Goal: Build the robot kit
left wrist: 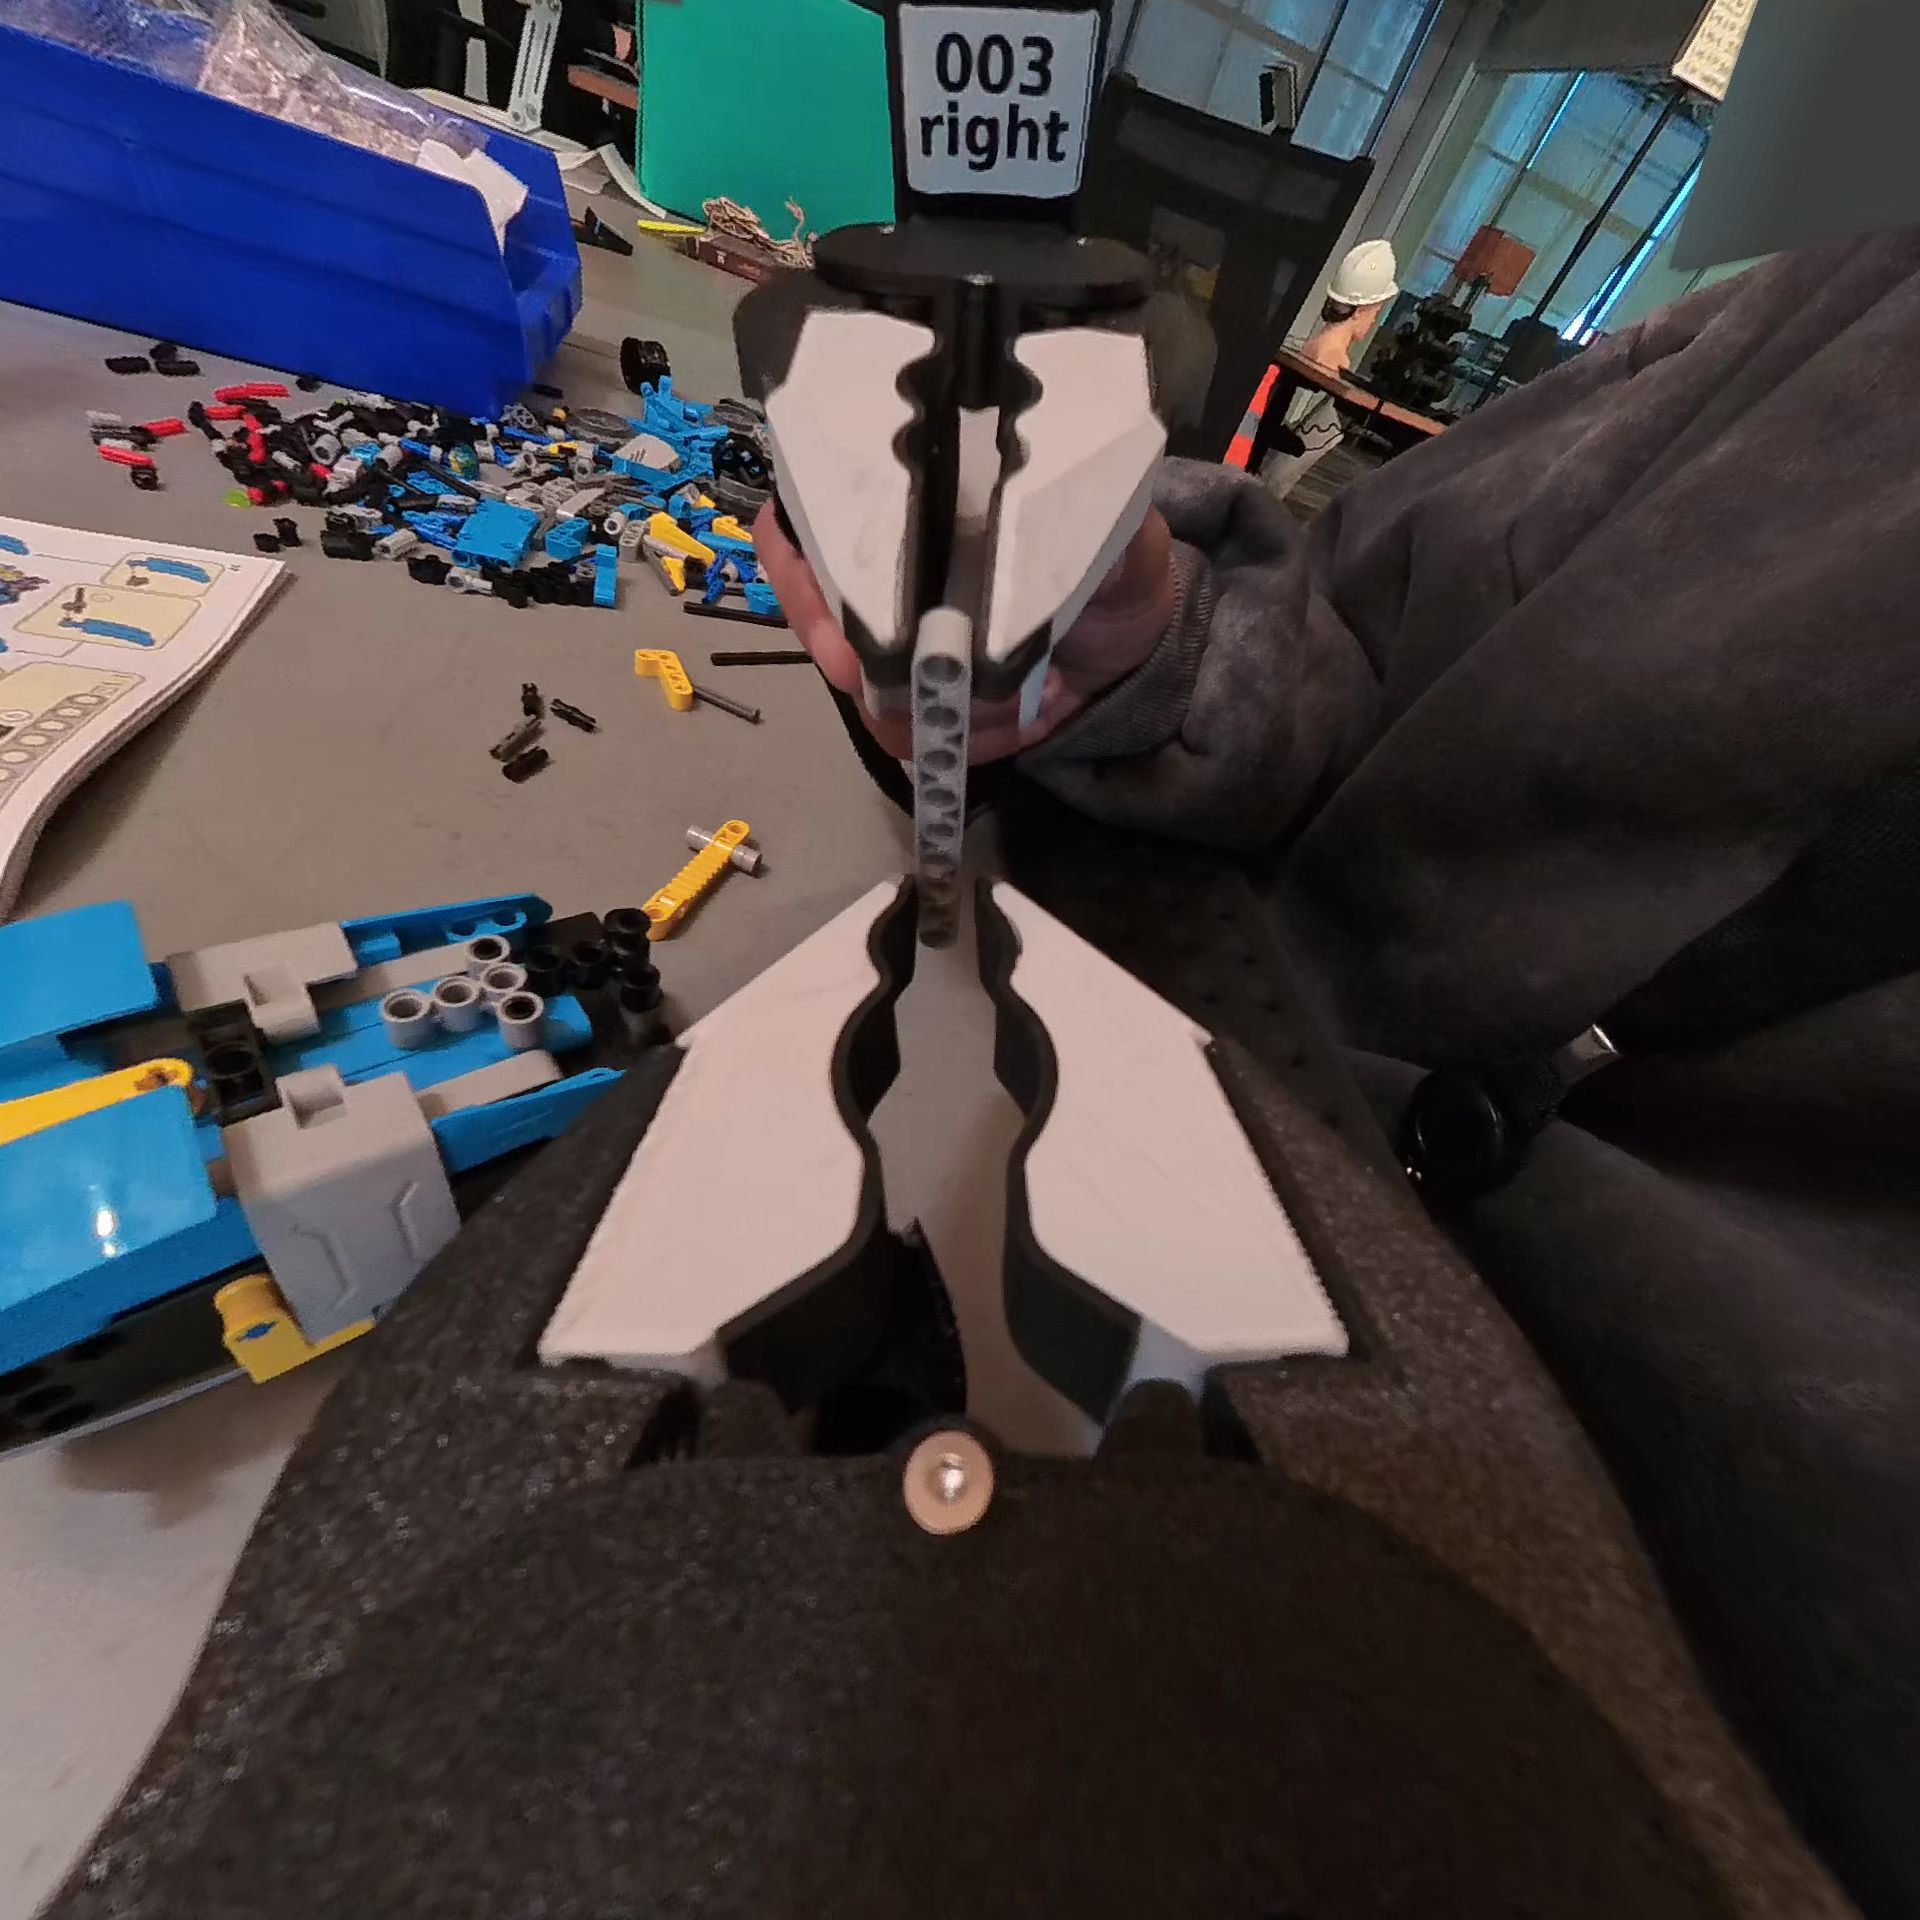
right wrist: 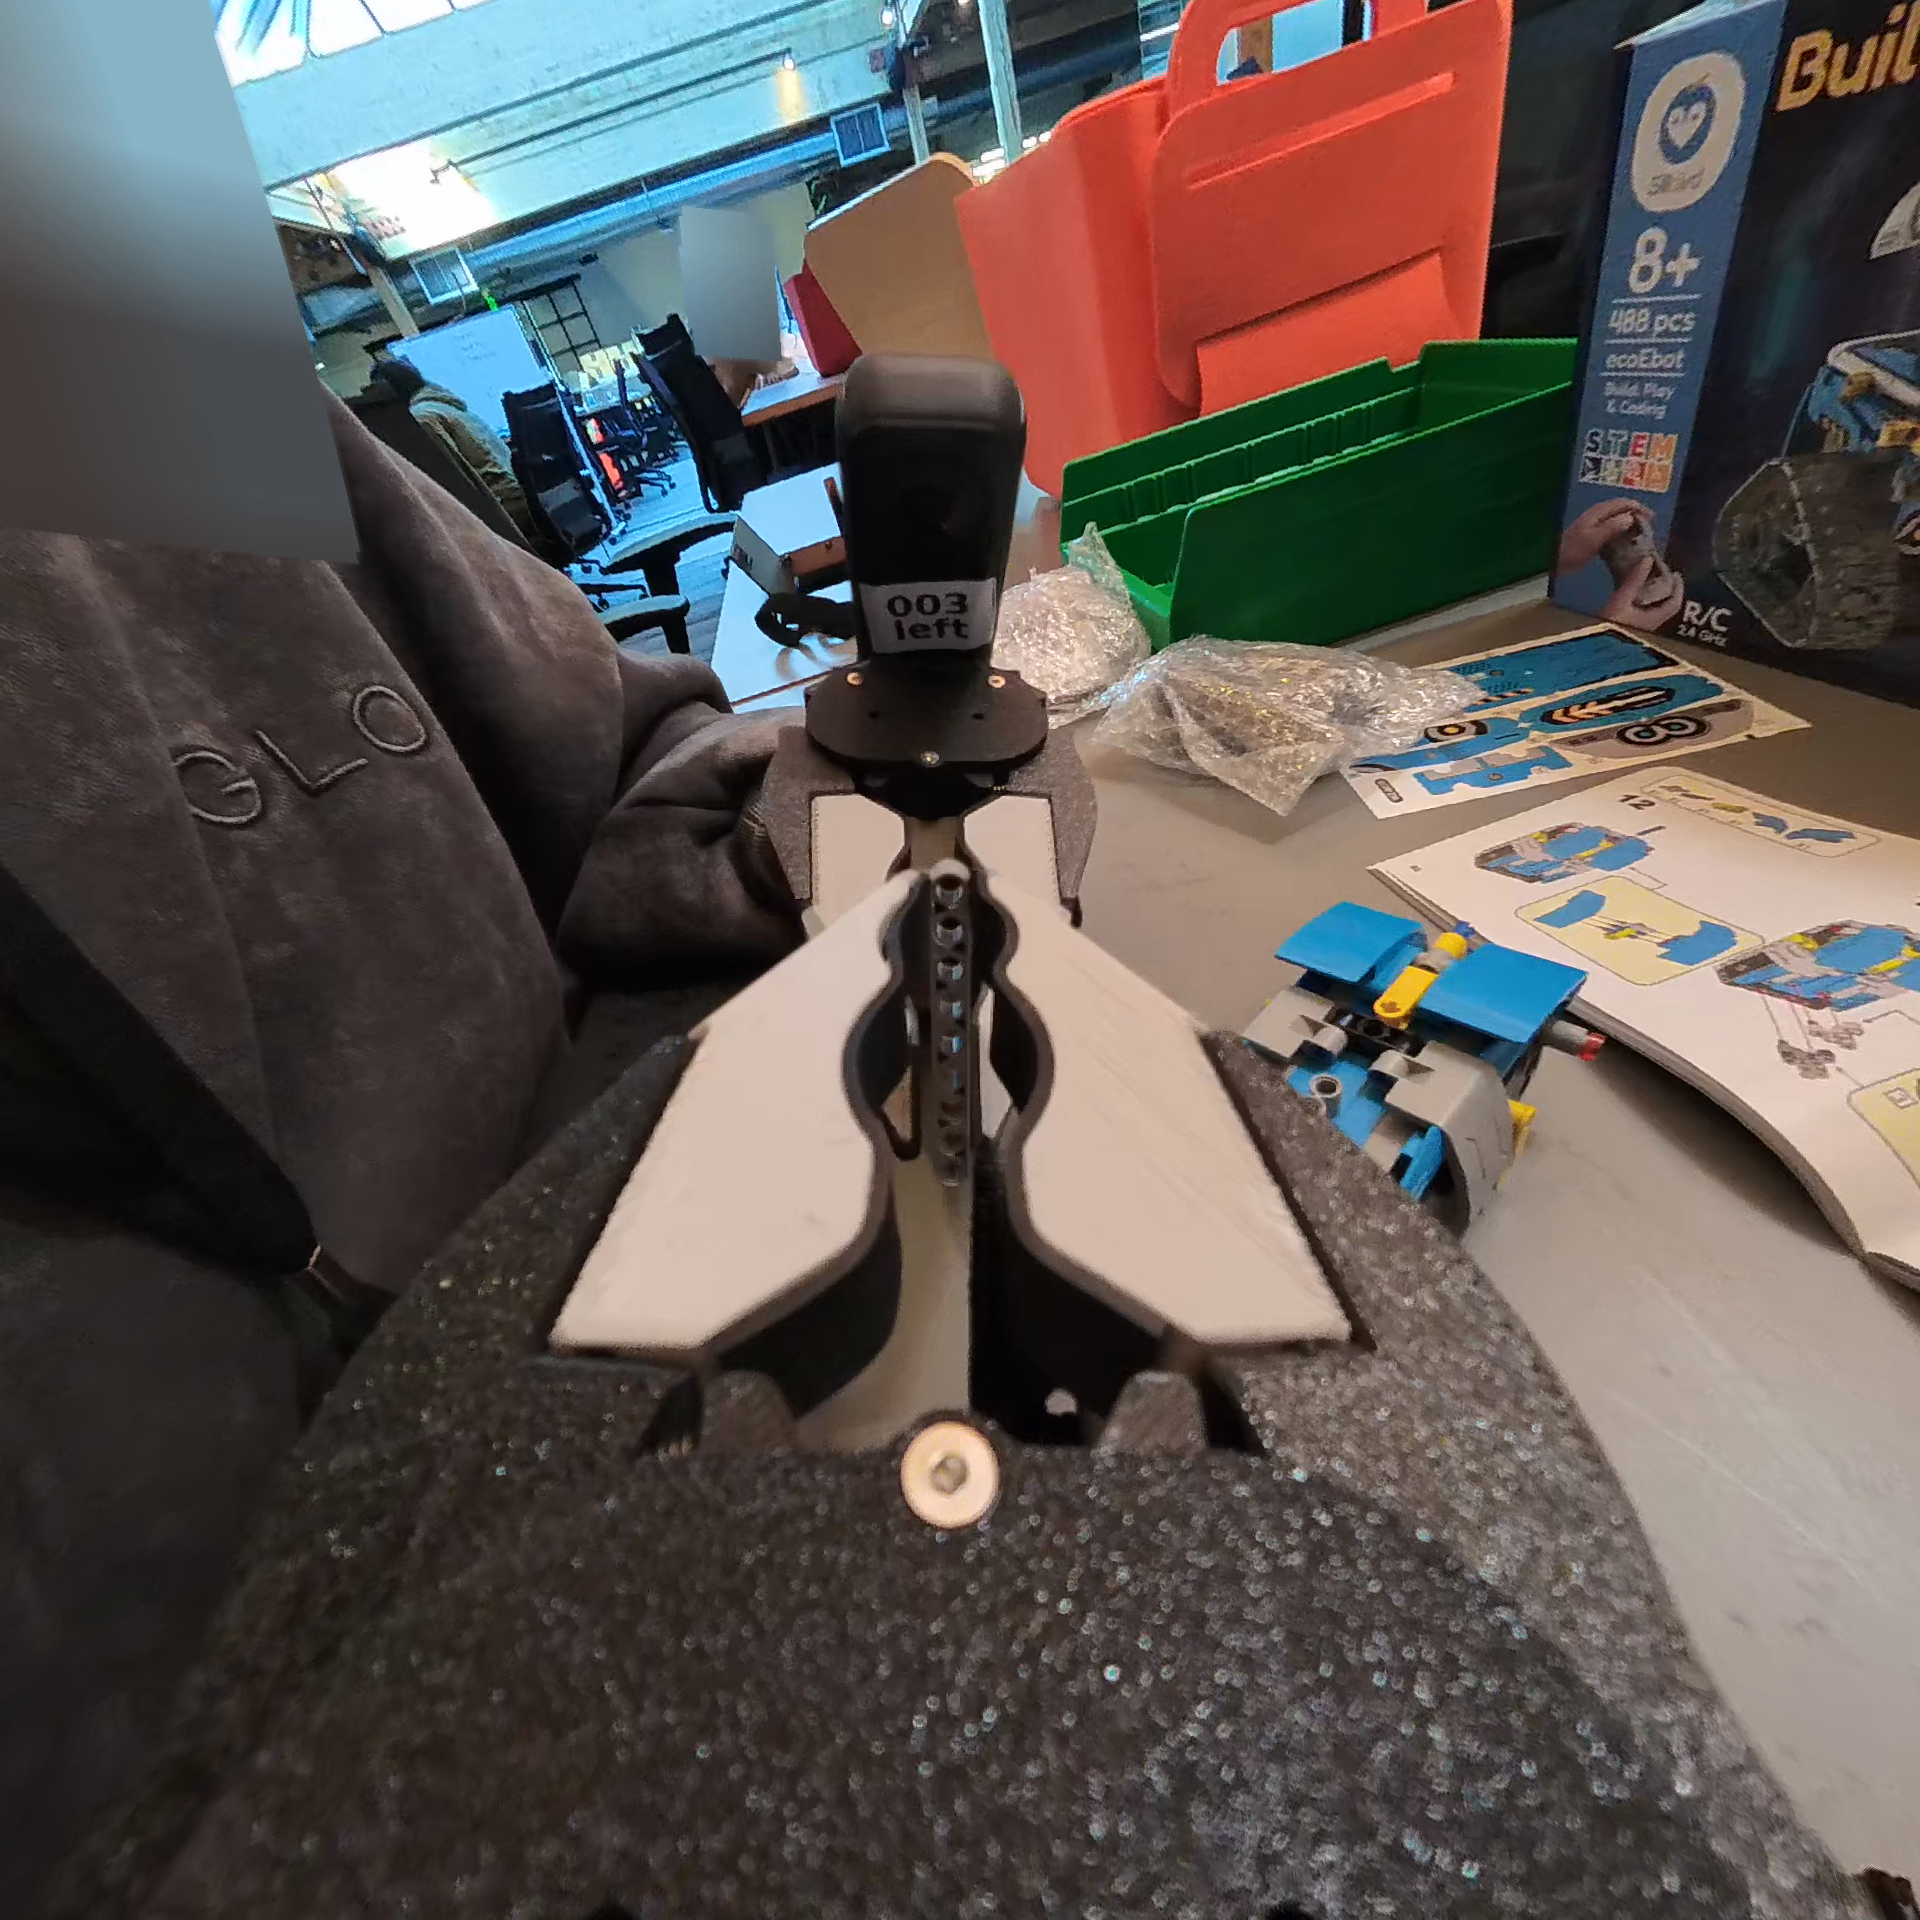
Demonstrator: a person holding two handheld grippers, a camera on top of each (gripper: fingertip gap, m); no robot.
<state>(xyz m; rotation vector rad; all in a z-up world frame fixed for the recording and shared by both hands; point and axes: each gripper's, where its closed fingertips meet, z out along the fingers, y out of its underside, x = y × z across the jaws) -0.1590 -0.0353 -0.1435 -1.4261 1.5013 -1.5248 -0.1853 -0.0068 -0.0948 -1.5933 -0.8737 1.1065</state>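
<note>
Closest to each lens, 2 grippers face tip to tip above the grey table (left wrist: 343,727): the left gripper (left wrist: 938,902) is pinched shut on one end of a grey perforated beam (left wrist: 940,769), and the right gripper (left wrist: 940,675) is clamped on its other end. Each grip covers only a short length of beam, so any twist between them could lever it loose. It could then drop beside the blue half-built model (left wrist: 260,1101) or roll toward the loose parts pile (left wrist: 499,488).
</note>
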